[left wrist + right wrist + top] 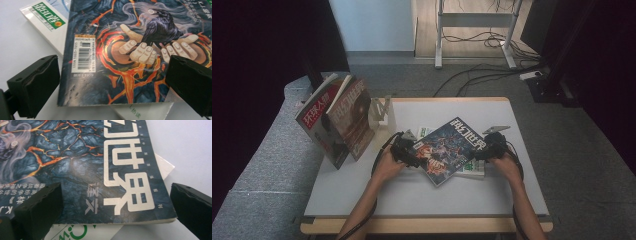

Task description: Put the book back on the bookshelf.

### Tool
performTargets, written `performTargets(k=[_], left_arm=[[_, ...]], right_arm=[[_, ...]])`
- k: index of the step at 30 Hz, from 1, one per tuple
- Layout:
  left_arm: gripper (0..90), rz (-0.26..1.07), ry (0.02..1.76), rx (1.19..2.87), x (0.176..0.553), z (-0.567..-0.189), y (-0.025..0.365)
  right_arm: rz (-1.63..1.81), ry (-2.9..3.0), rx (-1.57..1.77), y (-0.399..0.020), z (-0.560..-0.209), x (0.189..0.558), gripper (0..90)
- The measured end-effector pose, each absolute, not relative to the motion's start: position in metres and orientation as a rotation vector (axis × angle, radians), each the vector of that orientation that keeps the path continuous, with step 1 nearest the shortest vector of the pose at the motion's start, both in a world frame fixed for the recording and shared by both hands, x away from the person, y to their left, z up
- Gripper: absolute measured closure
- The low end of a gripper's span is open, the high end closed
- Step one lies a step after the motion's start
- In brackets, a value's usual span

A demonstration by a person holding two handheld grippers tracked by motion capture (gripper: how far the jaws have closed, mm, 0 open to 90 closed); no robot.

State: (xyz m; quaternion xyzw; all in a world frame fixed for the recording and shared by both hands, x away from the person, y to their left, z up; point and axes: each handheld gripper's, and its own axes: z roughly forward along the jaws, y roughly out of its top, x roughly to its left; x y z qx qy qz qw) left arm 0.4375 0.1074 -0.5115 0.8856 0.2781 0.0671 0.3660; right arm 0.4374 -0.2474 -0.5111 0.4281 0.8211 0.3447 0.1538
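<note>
Between our two open grippers, left (408,150) and right (486,148), the magazine (447,150) lies crosswise, one short edge before each.

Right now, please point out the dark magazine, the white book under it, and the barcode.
dark magazine (447,150): high view, cover middle.
white book (47,23): left gripper view, cover corner.
barcode (83,56): left gripper view, its middle.

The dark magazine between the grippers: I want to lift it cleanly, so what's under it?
The dark magazine lies on a white book with green print, whose corners poke out around it. The rest of that book is covered.
</note>
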Motion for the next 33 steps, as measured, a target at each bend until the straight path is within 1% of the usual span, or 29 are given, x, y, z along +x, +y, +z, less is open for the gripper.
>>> performTargets(k=[2,12,23,33], left_arm=[[0.0,0.175,0.717,2.274,0.436,-0.512,0.107],[0.0,0.173,0.742,2.283,0.428,-0.511,0.108],[0.0,0.182,0.749,2.283,0.405,-0.511,0.115],[0.0,0.206,0.721,2.299,0.383,-0.512,0.122]], right_arm=[[1.005,2.371,1.220,-0.247,-0.511,0.438,2.1],[0.999,2.367,1.203,-0.244,-0.511,0.432,2.0],[1.003,2.387,1.160,-0.238,-0.510,0.419,2.0],[0.989,2.400,1.106,-0.230,-0.509,0.404,2.3]])
